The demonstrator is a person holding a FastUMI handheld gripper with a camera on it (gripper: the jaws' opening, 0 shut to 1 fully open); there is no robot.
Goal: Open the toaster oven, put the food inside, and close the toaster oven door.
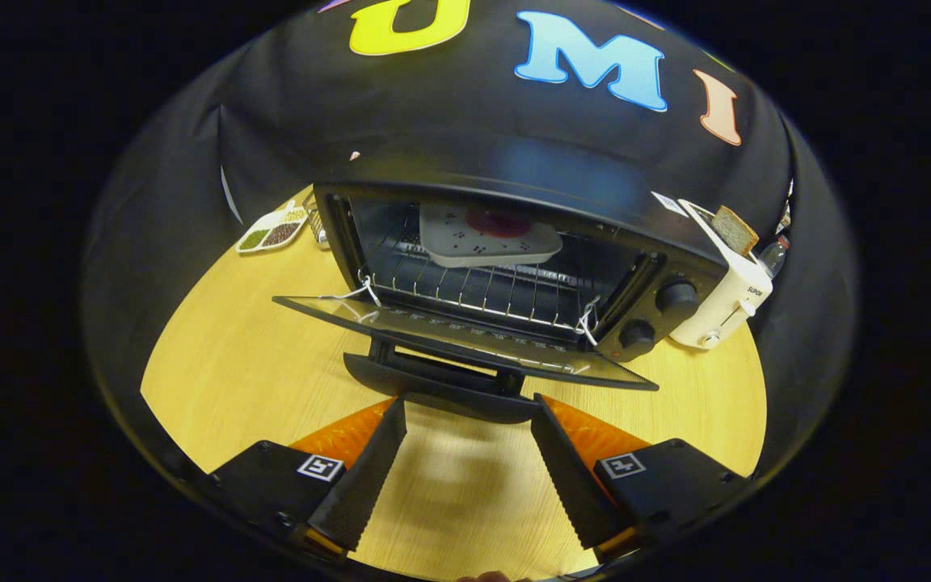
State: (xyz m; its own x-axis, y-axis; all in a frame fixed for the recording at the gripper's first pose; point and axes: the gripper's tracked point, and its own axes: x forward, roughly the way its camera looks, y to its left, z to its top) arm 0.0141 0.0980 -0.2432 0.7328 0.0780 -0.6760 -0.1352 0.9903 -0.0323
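My tool (468,408) is spread and empty, at 6 o'clock of the door (465,339) handle, apparently to close the toaster oven (514,242); food (488,234) racked.

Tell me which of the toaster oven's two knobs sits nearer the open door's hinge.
The lower knob, below the upper knob on the toaster oven, beside the door. The open gripper holds nothing.

A pale wooden bench (255,356) carries a black toaster oven (514,242), a white toaster (720,299) just beside it, and a divided dish (273,229) of grains.
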